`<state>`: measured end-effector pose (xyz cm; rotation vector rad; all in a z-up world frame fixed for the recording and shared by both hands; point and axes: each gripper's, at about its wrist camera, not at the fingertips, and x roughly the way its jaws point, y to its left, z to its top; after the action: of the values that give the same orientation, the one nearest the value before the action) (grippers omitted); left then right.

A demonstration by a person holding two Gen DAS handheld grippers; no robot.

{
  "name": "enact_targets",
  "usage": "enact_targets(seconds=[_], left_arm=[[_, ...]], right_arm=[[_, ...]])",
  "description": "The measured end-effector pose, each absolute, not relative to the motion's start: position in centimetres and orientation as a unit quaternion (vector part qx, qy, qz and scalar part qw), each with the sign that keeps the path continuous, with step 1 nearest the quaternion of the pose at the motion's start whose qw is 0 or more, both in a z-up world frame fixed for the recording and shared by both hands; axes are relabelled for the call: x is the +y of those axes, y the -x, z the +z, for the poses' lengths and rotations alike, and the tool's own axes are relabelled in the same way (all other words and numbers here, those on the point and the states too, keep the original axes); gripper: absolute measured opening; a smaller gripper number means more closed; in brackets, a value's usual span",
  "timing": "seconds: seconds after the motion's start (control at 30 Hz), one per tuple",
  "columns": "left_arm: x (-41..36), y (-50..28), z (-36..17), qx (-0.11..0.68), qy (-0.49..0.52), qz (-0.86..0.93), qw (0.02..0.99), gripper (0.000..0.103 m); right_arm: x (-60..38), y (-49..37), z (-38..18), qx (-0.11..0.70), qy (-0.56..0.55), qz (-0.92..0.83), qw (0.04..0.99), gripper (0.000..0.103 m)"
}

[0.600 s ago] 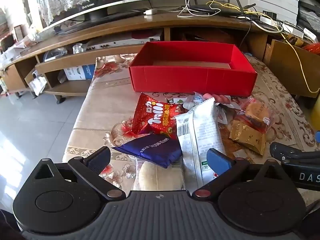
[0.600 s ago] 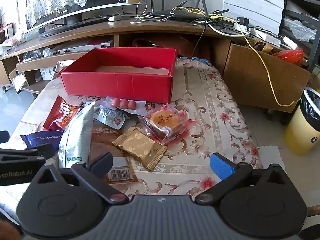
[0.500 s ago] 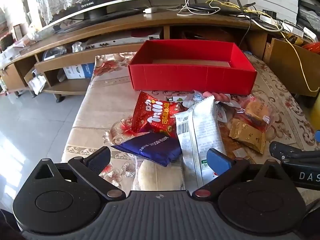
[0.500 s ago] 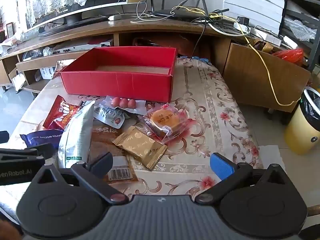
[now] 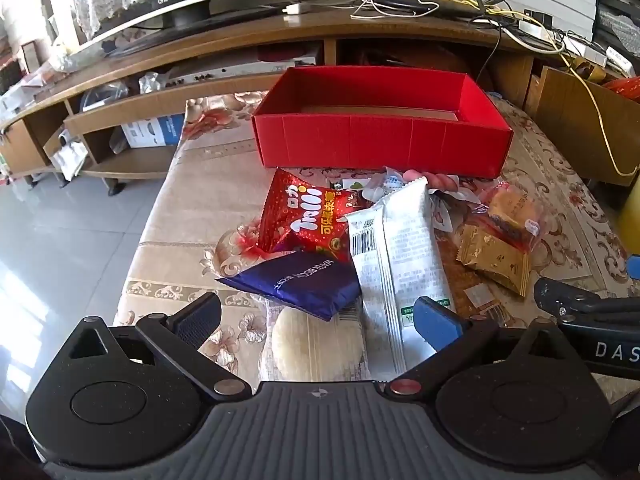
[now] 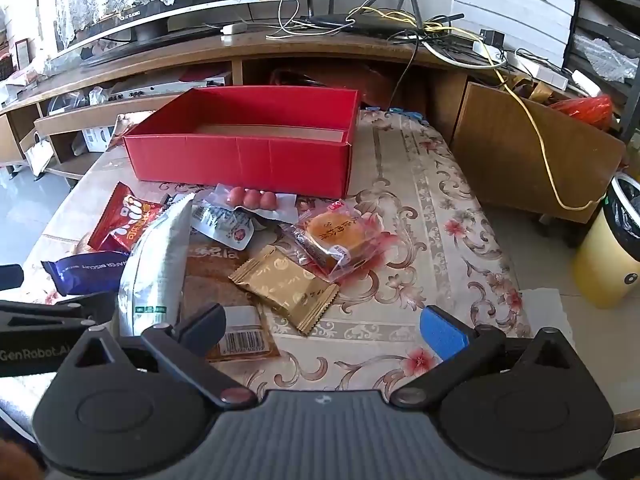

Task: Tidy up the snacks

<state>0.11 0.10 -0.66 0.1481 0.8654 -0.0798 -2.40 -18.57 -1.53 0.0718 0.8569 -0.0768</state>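
Observation:
An empty red box (image 5: 380, 148) (image 6: 244, 160) stands at the far side of the table. In front of it lies a pile of snacks: a red bag (image 5: 308, 216), a blue wafer packet (image 5: 300, 284), a long white packet (image 5: 400, 248) (image 6: 156, 264), a round rice cake (image 5: 316, 344), a gold packet (image 6: 284, 284) (image 5: 494, 260), a clear-wrapped cake (image 6: 336, 236) and pink sausages (image 6: 252, 198). My left gripper (image 5: 318, 318) is open and empty just above the blue packet and rice cake. My right gripper (image 6: 322, 326) is open and empty near the gold packet.
A floral cloth (image 6: 440, 240) covers the table. A wooden TV stand (image 5: 280, 32) with cables runs behind it. A yellow bin (image 6: 612, 248) stands on the floor at the right, beside a wooden cabinet (image 6: 532, 152). The table's left edge drops to a tiled floor (image 5: 60, 240).
Both grippers have drifted very slightly; the scene sits a touch lower in the left view. Nothing was taken hold of or moved.

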Motion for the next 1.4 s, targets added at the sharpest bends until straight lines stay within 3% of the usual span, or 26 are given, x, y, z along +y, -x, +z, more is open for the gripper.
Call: enact_targets(seconds=[1.4], left_arm=[[1.1, -0.5, -0.8, 0.429, -0.060, -0.028, 0.901, 0.103]], right_arm=[[-17.8, 1.7, -1.9, 0.426, -0.030, -0.031, 0.904, 0.096]])
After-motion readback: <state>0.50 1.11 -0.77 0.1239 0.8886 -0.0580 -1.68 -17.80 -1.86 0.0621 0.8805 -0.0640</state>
